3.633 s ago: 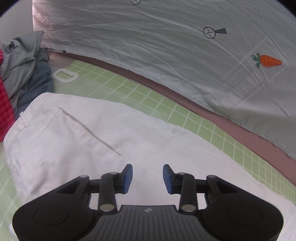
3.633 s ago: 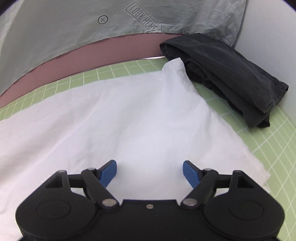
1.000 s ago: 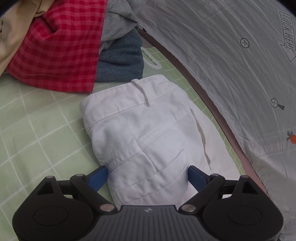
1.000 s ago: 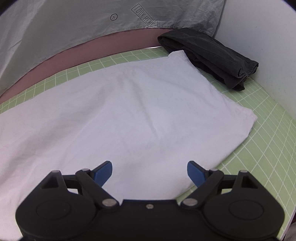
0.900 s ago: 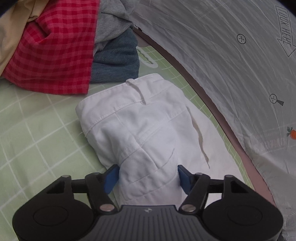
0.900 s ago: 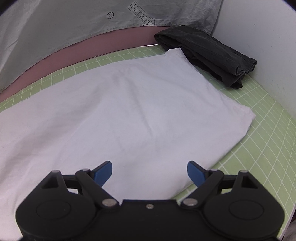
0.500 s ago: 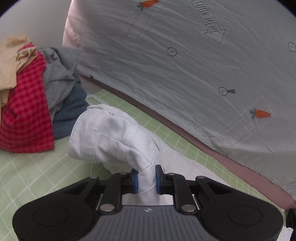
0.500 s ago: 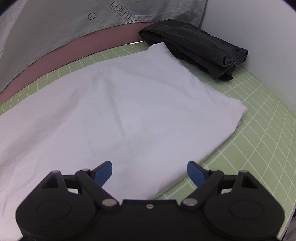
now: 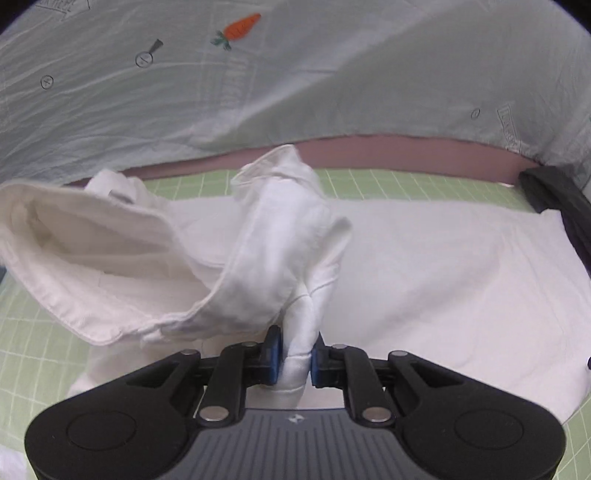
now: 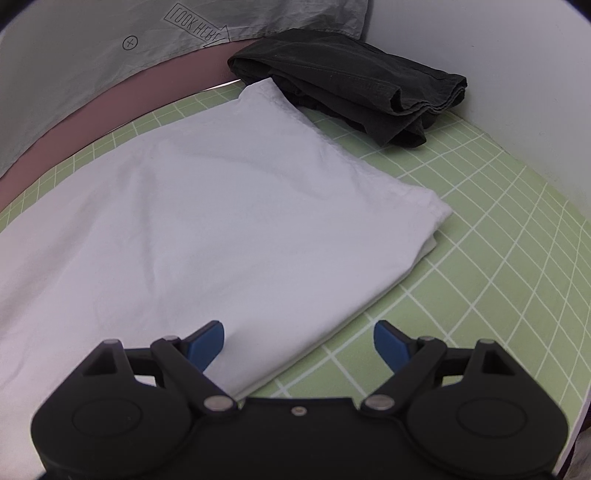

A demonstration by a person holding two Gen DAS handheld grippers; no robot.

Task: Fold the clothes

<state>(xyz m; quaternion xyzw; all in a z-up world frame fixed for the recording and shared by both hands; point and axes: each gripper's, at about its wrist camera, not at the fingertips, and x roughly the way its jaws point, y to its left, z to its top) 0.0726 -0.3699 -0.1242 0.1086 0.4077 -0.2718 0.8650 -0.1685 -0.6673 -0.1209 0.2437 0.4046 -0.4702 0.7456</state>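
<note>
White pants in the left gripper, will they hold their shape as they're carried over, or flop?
Probably flop: the white pants sag around the left gripper, the waistband drooping open. The pinched bunch looks thick, so slipping seems unlikely. The leg on the mat will likely drag.

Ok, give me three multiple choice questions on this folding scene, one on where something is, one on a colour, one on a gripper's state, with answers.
1. Where does the dark folded garment lie?
A. at the far corner of the white trousers
B. under the right gripper
C. off the green grid mat

2. What colour is the vegetable printed on the grey sheet?
A. purple
B. orange
C. blue

3. What is the left gripper doing?
A. open above the mat
B. shut on nothing
C. shut on bunched white fabric

Answers: A, it sits past the trousers' far corner; B, an orange carrot; C, fabric is pinched between its fingers.
</note>
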